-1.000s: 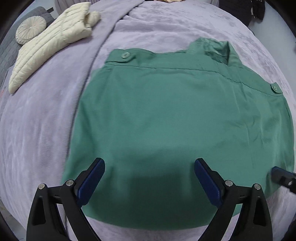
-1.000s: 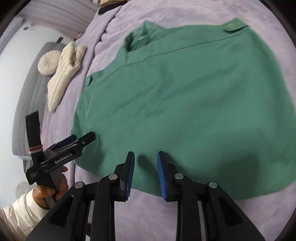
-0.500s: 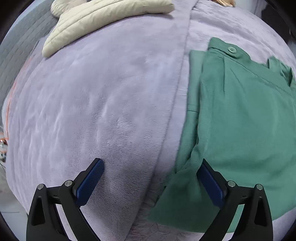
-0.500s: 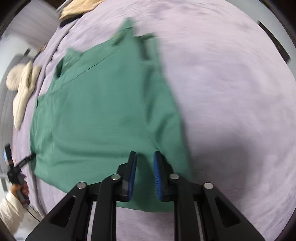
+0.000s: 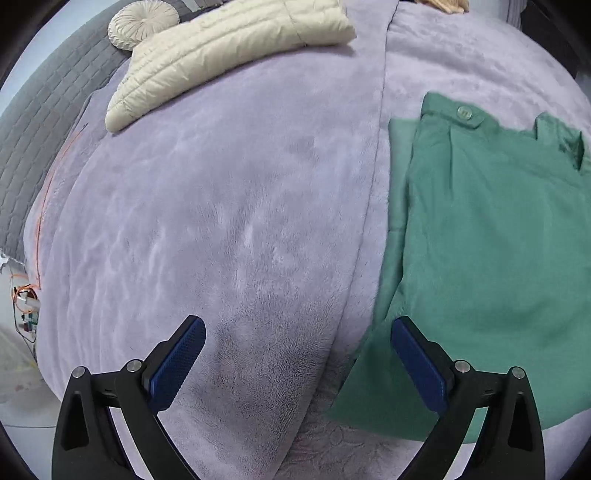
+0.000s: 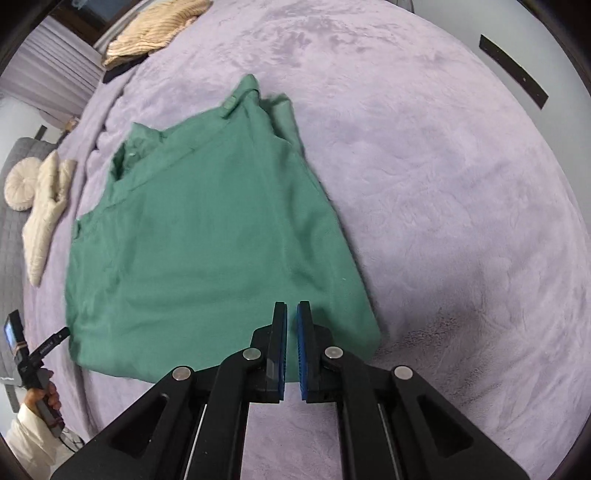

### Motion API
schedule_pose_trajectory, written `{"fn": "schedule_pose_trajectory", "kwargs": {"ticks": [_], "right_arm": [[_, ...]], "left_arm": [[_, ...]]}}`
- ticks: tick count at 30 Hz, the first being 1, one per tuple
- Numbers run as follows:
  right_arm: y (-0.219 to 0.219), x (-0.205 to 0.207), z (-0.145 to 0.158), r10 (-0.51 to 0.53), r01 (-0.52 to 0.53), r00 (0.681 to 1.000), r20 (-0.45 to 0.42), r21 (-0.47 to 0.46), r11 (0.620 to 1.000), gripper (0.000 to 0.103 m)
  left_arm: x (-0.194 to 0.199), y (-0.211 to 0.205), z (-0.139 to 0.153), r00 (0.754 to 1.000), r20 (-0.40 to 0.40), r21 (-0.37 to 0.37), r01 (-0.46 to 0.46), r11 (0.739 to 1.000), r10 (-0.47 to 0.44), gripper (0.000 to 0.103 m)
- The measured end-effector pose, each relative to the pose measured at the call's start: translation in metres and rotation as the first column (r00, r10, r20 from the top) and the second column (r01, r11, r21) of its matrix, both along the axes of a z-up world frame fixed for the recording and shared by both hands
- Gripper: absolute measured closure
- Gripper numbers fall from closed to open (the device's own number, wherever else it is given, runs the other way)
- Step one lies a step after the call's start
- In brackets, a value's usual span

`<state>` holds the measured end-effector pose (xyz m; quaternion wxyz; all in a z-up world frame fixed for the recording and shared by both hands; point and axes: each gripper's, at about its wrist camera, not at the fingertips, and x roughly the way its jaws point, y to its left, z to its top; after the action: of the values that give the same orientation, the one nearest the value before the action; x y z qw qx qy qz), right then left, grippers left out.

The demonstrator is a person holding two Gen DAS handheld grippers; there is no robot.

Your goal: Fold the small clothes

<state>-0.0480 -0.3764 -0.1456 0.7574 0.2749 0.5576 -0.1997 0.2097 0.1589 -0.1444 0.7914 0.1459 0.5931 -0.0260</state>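
A green shirt [image 6: 207, 236] lies flat on the lilac blanket, sleeves tucked under, collar at the far end. In the left wrist view it [image 5: 487, 266] fills the right side. My left gripper [image 5: 295, 343] is wide open and empty, hovering over bare blanket beside the shirt's left edge; its right finger [image 5: 417, 365] is over the shirt's near corner. My right gripper [image 6: 291, 325] has its jaws nearly closed with a thin gap and nothing between them, above the shirt's near hem towards its right corner. The left gripper also shows at the left edge of the right wrist view [image 6: 37, 354].
A cream quilted jacket [image 5: 229, 48] and a round cream cushion [image 5: 144, 20] lie at the far left of the bed. A tan knit garment [image 6: 155, 29] lies at the far end. The lilac blanket [image 6: 443, 184] spreads to the right of the shirt.
Both grippers swung outwards from the shirt's middle: the left towards its left edge, the right towards its right corner. The right jaws closed further. The shirt stayed flat.
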Motion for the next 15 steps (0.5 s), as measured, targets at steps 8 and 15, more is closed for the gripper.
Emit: {"fn": "schedule_pose_trajectory", "kwargs": {"ticks": [8,15], "right_arm": [[-0.021,-0.030,-0.003,-0.150,0.143,0.988,0.041,0.132,0.981,0.097],[0.005,-0.039,0.013,-0.161,0.152,0.986,0.052,0.146,0.978,0.086]], "left_arm": [[-0.019,0.019,-0.003,0.996,-0.056,-0.040,-0.069,0.997,0.066,0.001],[-0.042,0.017,0.017,0.997,-0.074,-0.064,-0.025,0.998,0.021,0.001]]}}
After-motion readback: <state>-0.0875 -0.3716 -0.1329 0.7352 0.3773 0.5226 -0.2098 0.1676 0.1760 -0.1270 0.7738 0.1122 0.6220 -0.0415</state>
